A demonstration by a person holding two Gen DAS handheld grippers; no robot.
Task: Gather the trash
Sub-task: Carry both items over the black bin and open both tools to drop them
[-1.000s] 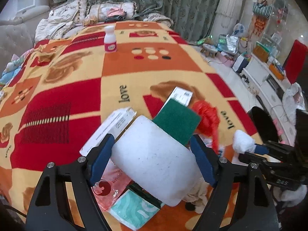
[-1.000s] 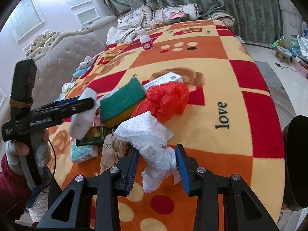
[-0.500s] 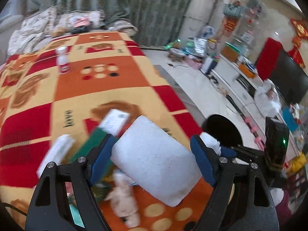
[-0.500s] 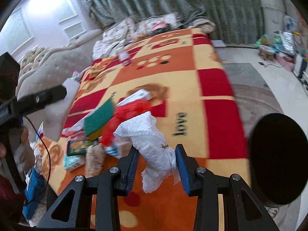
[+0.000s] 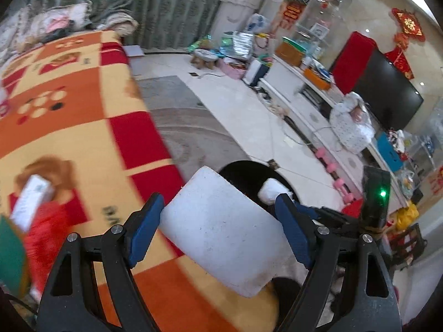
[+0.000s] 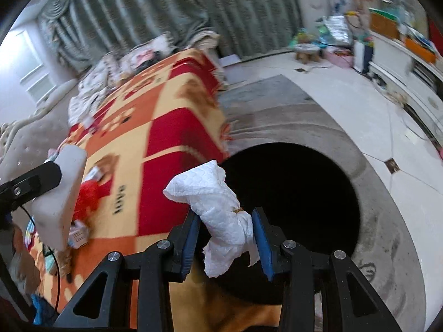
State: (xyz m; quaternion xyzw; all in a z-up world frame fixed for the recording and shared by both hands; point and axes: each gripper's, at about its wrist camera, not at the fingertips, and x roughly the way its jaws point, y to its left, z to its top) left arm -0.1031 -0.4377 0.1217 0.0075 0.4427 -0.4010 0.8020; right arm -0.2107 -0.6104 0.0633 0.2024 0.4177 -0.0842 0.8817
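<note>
A white foam block (image 5: 221, 235) sits between the blue pads of my left gripper (image 5: 218, 210), which is shut on it at the blanket's edge. The same block (image 6: 58, 193) shows at the left of the right wrist view. My right gripper (image 6: 225, 215) is shut on a crumpled white paper towel (image 6: 210, 191), held over the near rim of a round black bin (image 6: 299, 193) on the floor. In the left wrist view that bin (image 5: 243, 174) lies just beyond the foam block. A red plastic bag (image 5: 47, 227), a white box (image 5: 30, 193) and a green sponge (image 5: 11, 251) lie on the blanket.
The orange, red and yellow blanket (image 5: 83, 105) covers a raised surface whose edge drops to a grey rug (image 6: 382, 238) and white tiled floor (image 5: 249, 116). A white TV stand (image 5: 290, 83), a black TV (image 5: 387, 94) and pink dumbbells (image 5: 329, 163) line the far wall.
Both grippers have swung right, away from the trash pile and toward the blanket's edge. The black bin now lies right under the paper towel. Both grips are unchanged.
</note>
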